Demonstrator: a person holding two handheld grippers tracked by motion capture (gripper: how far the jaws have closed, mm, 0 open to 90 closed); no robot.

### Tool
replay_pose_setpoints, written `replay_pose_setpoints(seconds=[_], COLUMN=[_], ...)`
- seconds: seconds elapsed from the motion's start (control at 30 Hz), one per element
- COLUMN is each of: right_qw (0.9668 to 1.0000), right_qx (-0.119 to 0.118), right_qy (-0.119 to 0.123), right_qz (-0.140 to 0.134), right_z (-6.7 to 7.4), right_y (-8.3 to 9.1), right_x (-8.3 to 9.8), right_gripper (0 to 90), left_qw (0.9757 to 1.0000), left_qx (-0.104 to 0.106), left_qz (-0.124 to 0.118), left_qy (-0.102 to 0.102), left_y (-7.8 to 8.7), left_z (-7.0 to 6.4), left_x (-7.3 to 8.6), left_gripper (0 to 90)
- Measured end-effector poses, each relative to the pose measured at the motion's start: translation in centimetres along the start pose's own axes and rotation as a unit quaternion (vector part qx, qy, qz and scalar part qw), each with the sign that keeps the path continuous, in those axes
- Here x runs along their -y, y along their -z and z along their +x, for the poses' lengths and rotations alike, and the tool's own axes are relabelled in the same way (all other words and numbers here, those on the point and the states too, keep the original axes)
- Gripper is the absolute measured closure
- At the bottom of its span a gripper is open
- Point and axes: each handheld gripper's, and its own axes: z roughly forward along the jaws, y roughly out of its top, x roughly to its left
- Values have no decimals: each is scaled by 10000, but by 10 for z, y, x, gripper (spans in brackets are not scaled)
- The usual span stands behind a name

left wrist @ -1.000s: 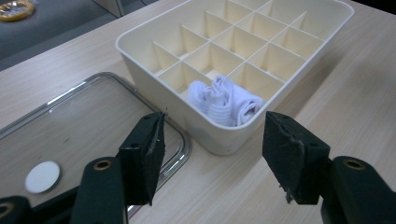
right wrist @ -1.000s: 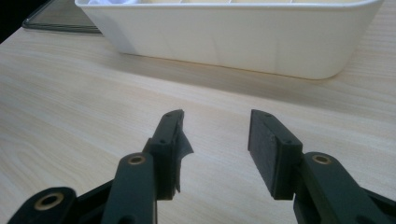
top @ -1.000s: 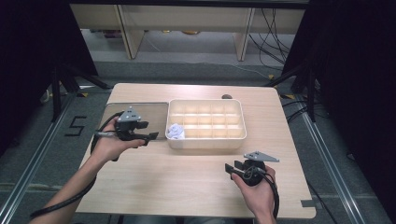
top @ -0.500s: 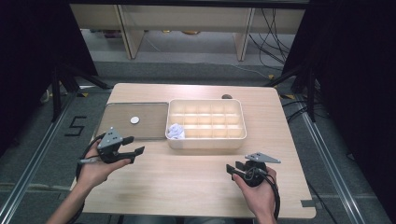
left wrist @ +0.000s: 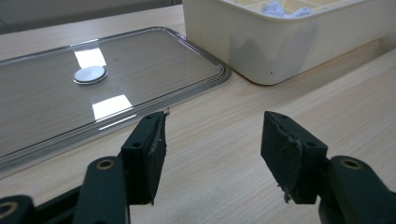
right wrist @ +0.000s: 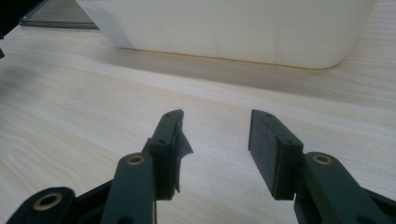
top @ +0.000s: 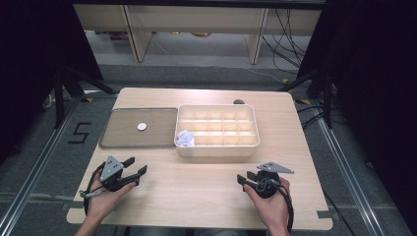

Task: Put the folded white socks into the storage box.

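1. My left tool (top: 135,167) sits in my left hand (top: 105,194) over the near left part of the light wooden bench (top: 196,191), its two black jaws spread wide with nothing between them. In the left gripper view the left tool (left wrist: 212,154) hangs just above bare wood, its jaws aimed toward the tray.
2. Beyond it, on the left half of the bench, lies the flat clear plastic tray with a raised rim (top: 113,140). In the left gripper view this tray (left wrist: 196,88) begins just past my jaw tips.
3. A small round silver-white disc (top: 142,126) rests on the tray, apart from its rim and well away from my left tool. In the left gripper view the disc (left wrist: 89,74) lies flat on the tray next to a bright reflection.
4. To the right of the tray, touching or just beside its right edge, stands the cream plastic box divided into many small compartments (top: 216,150).
5. A crumpled white wad (top: 185,138) lies in the box's near left corner compartment. In the left gripper view the wad (left wrist: 280,8) peeks over the box wall (left wrist: 289,46).
6. A small dark round object (top: 239,102) lies on the bench just behind the box's far right corner.
7. My right tool (top: 246,178) is held in my right hand (top: 270,204) over the near right part of the bench, jaws wide and empty. In the right gripper view the right tool (right wrist: 215,149) hovers close over bare wood, facing the box's near wall (right wrist: 233,28).
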Motion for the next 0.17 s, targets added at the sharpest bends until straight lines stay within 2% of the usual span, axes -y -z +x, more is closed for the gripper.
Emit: replay_pose_setpoints(seconds=[0.1,0.13,0.17], right_qw=[10000,10000,10000], right_qx=[-13,-70,-18], right_qy=[-10,-24,-39], right_qz=[65,41,85], right_z=[0,-1,-1], right_y=[0,-1,-1], right_x=[2,3,3], right_gripper=[556,556,555], left_qw=[9999,9999,9998], left_qx=[-11,-44,-19], left_qz=[-167,-151,-211], left_qy=[-11,-54,-68], left_y=[-1,-1,-2], left_z=[0,-1,-1], left_x=[4,5,7], left_gripper=[399,399,399])
